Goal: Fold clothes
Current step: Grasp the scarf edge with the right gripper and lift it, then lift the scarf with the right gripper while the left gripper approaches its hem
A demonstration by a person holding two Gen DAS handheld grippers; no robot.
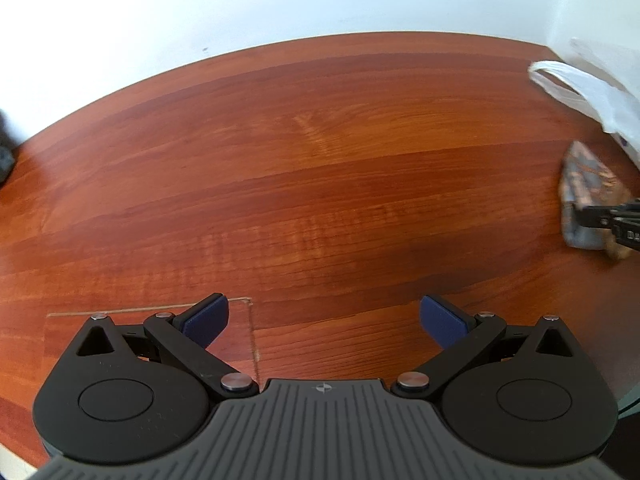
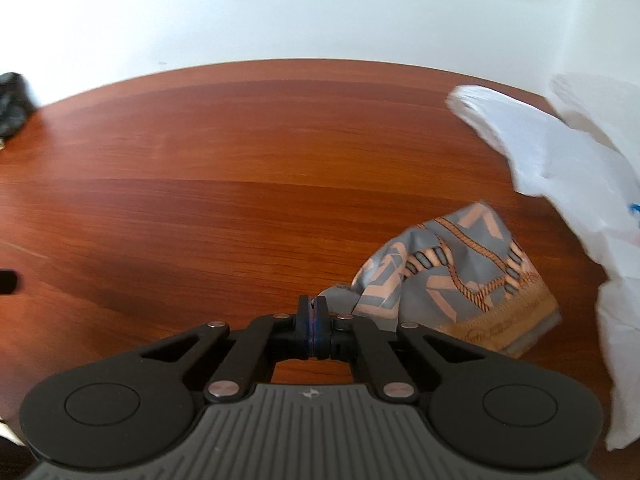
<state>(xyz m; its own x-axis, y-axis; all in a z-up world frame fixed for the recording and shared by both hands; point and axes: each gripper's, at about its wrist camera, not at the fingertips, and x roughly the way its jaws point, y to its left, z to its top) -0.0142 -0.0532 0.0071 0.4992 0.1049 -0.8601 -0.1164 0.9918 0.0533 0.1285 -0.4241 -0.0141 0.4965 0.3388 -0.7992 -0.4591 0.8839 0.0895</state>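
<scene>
1. The right gripper [image 2: 313, 304] has its jaws pressed together, and a corner of the patterned cloth [image 2: 460, 276] is pinched between the pads – the fabric runs from the fingertips off to the right
2. The cloth is grey with peach chevrons, a rope-and-tassel print and an ochre band along one edge; it lies bunched on the wooden table [image 2: 240, 184], to the right of the gripper and near the camera
3. A white plastic bag [image 2: 568, 168] sits crumpled at the right side of the table, just beyond the cloth and reaching along the right edge of the view
4. The left gripper [image 1: 324, 320] is spread wide, its blue pads [image 1: 206, 320] well apart with nothing between them – it hangs over bare wood
5. From the left wrist view the same cloth [image 1: 584, 196] shows at the far right edge, with black links of the right gripper in front of it, and the bag [image 1: 592, 92] lies beyond it
6. A thin rectangular outline [image 1: 252, 332] is marked on the tabletop under the left gripper
7. A dark object [image 2: 12, 104], too blurred to name, sits at the far left of the table, by the white wall [image 2: 280, 12]
</scene>
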